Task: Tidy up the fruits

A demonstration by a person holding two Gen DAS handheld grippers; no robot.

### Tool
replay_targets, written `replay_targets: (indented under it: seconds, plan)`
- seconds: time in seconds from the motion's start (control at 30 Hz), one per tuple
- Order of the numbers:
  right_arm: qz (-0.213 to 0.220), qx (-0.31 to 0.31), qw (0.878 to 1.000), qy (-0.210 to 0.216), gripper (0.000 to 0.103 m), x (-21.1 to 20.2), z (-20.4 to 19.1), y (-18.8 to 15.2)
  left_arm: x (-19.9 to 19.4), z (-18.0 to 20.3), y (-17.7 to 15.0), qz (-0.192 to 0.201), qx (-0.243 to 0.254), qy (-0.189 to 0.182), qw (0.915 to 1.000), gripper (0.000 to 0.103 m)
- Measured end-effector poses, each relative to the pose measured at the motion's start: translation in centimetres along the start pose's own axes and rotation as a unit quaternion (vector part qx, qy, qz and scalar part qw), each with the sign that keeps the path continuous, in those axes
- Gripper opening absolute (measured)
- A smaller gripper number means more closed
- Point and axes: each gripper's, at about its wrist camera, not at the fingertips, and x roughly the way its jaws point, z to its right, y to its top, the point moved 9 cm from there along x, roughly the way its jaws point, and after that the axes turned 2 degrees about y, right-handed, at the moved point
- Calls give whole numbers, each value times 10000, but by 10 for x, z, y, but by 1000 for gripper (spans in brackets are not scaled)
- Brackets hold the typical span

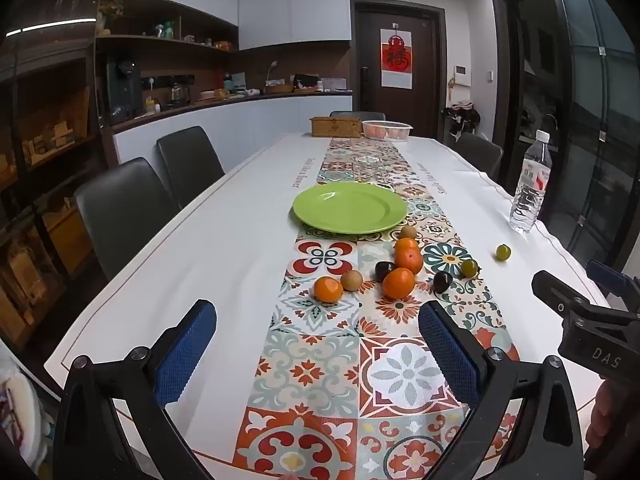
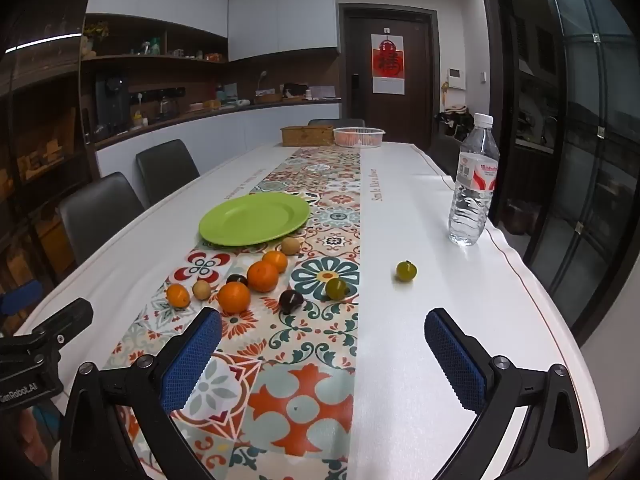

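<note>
Fruits lie loose on the patterned runner [image 1: 320, 344], just short of the empty green plate [image 1: 348, 208]: four oranges, of which the nearest [image 1: 398, 283] sits mid-cluster, two tan round fruits, one [image 1: 351, 280] beside the leftmost orange [image 1: 328, 289], two dark plums [image 2: 291, 301], and two green plums, one [image 2: 406, 271] stray on the white cloth toward the water bottle [image 2: 474, 184]. No fruit is on the plate, so I judge the sorting not yet begun. My left gripper [image 1: 318, 354] and right gripper [image 2: 323, 360] both hang above the near table end, jaws spread wide and empty. I judge the next move to be a forward reach to straddle one fruit, likely the nearest orange, and a gentle close, since round fruit may roll. Table [image 1: 224, 240] is long, clothed in white, with a wicker box [image 1: 336, 126] and a pale basket [image 1: 386, 130] at its far end; dark chairs, a counter with shelves and a dark door lie beyond.
</note>
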Motion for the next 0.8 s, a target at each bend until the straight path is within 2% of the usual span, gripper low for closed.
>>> replay_targets:
  seconds: [0.27, 0.4, 0.8]
  plan:
    - [-14, -18, 10000, -2, 102, -1, -1, 0, -8, -12, 3, 17, -41, -83, 10000, 103]
    - [3, -19, 10000, -13, 102, -1, -1, 0, -8, -2, 3, 48, 12, 22, 10000, 103]
    - [23, -28, 10000, -8, 102, -2, -1, 0, -10, -1, 4, 61, 20, -4, 10000, 103]
